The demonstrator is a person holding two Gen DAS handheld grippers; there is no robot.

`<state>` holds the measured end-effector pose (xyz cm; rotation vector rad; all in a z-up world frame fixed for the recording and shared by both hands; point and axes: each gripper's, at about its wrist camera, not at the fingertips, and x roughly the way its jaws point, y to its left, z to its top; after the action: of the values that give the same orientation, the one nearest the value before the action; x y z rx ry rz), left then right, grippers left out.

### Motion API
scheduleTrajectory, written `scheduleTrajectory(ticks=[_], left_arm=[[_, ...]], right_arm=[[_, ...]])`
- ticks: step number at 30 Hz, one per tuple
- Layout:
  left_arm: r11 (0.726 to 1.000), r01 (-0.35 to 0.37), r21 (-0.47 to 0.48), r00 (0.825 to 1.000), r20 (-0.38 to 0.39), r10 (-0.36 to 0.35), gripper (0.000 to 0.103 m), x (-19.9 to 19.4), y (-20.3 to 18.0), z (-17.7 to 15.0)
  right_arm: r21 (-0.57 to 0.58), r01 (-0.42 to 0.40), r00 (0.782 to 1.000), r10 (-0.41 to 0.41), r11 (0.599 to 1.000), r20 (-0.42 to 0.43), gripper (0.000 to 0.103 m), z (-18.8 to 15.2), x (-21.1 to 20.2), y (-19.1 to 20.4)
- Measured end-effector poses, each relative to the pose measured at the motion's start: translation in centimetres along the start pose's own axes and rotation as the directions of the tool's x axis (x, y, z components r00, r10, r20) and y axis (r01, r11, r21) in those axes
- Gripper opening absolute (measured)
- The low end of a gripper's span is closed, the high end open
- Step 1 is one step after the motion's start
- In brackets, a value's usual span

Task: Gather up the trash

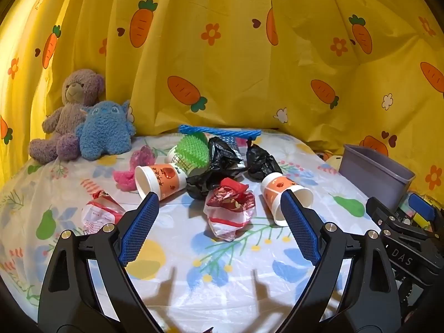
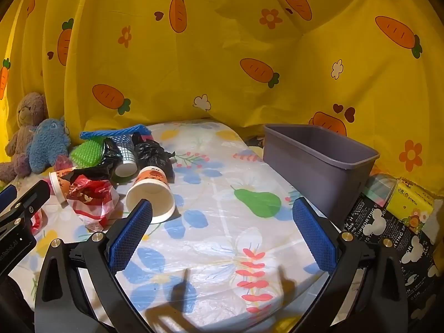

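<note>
Trash lies in a heap on the flowered table cover: two orange-and-white paper cups on their sides point(image 1: 159, 179) point(image 1: 285, 197), a crumpled red-and-white wrapper point(image 1: 229, 212), another wrapper point(image 1: 101, 213) at the left, black plastic bags point(image 1: 222, 161), pink crumpled plastic point(image 1: 126, 179) and a green spiky piece point(image 1: 193, 151). My left gripper point(image 1: 219, 202) is open and empty above the table, just before the red-and-white wrapper. My right gripper point(image 2: 222, 208) is open and empty, with the nearer cup point(image 2: 151, 194) by its left finger. A grey-purple bin point(image 2: 319, 163) stands at the table's right edge.
A purple teddy bear point(image 1: 69, 111) and a blue plush toy point(image 1: 105, 130) sit at the back left. A blue net strip point(image 1: 219, 131) lies behind the heap. A yellow carrot-print curtain hangs behind. A black printed bag point(image 2: 388, 236) and a yellow pack point(image 2: 410, 205) lie right of the bin.
</note>
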<state>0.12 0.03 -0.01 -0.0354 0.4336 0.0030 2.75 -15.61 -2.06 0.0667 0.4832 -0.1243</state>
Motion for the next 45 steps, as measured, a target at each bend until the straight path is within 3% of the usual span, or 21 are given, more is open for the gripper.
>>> scheduleTrajectory(ticks=[45], left_arm=[[1.0, 0.0, 0.012, 1.0, 0.023, 0.0, 0.089, -0.74, -0.79, 0.67]], right_arm=[[-0.001, 0.0, 1.0, 0.0, 1.0, 0.007, 0.098, 0.35, 0.11, -0.14]])
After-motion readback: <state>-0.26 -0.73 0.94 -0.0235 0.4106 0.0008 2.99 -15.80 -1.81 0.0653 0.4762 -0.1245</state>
